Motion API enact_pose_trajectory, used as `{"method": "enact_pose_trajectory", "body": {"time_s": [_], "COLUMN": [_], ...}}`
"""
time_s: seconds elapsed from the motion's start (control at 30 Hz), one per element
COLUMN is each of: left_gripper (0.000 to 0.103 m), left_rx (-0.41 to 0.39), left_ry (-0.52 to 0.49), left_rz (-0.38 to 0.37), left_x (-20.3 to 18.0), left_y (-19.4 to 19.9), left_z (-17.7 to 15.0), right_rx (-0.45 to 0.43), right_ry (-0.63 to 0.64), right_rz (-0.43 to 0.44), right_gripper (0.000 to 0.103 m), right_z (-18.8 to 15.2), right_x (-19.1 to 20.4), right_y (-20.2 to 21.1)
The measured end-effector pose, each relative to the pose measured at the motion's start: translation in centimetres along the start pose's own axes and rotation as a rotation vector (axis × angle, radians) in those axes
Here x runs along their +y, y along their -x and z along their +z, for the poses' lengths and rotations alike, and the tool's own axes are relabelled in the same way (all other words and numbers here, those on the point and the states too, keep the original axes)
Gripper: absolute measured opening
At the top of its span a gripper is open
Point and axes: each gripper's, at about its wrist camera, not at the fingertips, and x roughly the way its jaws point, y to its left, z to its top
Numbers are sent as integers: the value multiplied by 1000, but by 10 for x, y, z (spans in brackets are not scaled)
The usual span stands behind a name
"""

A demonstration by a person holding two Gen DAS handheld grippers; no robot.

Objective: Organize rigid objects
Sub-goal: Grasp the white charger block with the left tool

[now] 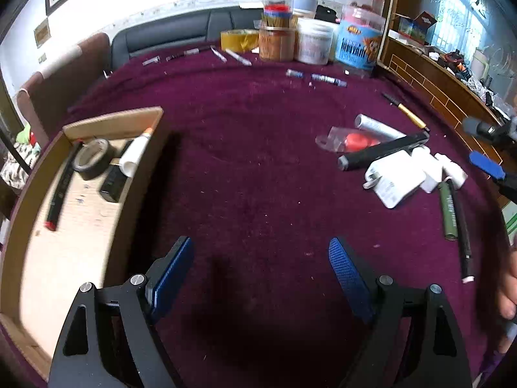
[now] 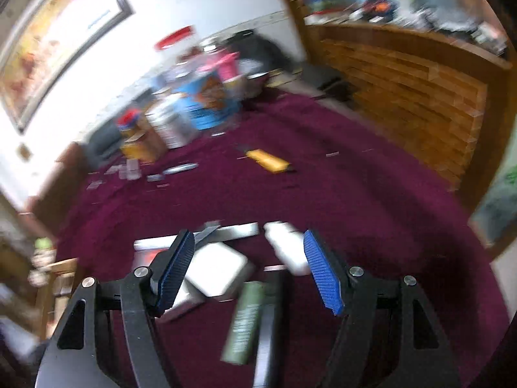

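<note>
Both tools are empty with jaws spread wide. The left gripper (image 1: 261,278) hangs over bare purple cloth (image 1: 252,148), holding nothing. The right gripper (image 2: 248,271) is over the pile, also holding nothing; its view is smeared, so fine detail there is unclear.

The tray (image 1: 42,258) sits at 9 o'clock in the left view, its near wall just beside the left finger. Inside lie a tape roll (image 1: 92,156), a white tube (image 1: 135,152), a red-tipped pen (image 1: 59,190) and a black block (image 1: 113,181).

The loose pile lies at 3 o'clock in the left view: a white charger (image 1: 395,181), white plugs (image 1: 447,168), a black bar (image 1: 384,153) resting across a grey tube (image 1: 378,127) and a red item in a clear bag (image 1: 349,140), then a green marker (image 1: 449,213) touching a black pen (image 1: 463,236). A gold pen (image 1: 410,116) lies apart at 2 o'clock. Jars (image 1: 358,45) stand at 12 o'clock, with small sticks scattered before them.

In the right view the green marker (image 2: 244,320) lies between the fingers at 6 o'clock, the black pen beside it and the charger (image 2: 219,268) touching its far end.

Risks, as I judge them:
- Closing on the marker may catch the pen too, since they touch.
- Round bodies could roll or squirt out of flat pads.
- Going in fast, as the smear suggests, could knock the charger or plugs.
- Lifting the bar may drag the bag.
- The left tool could clip the tray wall.
</note>
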Motion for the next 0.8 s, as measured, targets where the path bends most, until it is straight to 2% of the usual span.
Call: {"method": "enact_pose_trajectory", "body": {"time_s": [0.1,0.13,0.17,0.2,0.27,0.3,0.4,0.53,0.67,0.7,0.8], "left_gripper": [82,82,83,90,93,94,95,95,95,95,95], "left_rx": [30,-15,-13,-18,-5,-5,-18,-22,-27,-27,-28], "left_ry": [38,29,16,-2,-22,-21,10,23,43,44,46], "left_rz": [-14,-6,9,10,13,10,-29,-41,-52,-53,-57], "left_x": [8,8,6,3,-2,-1,6,10,14,15,15], "left_y": [-17,-15,-18,-18,-19,-19,-15,-16,-14,-16,-16], "left_z": [-2,-4,-6,-5,-6,-6,-7,-5,-4,-2,-2], "right_rx": [88,121,165,208,262,274,280,287,540,546,470], "right_ry": [15,22,30,38,57,73,137,155,93,99,104], "right_rz": [143,185,228,265,302,285,165,220,648,680,725], "right_gripper": [69,70,70,70,70,70,69,72,73,73,73], "right_z": [0,0,0,-1,-5,-6,-13,-23,-42,-43,-34], "right_x": [12,17,24,30,42,46,58,59,66,69,67], "right_y": [-16,-23,-32,-43,-59,-66,-85,-84,-97,-95,-78]}}
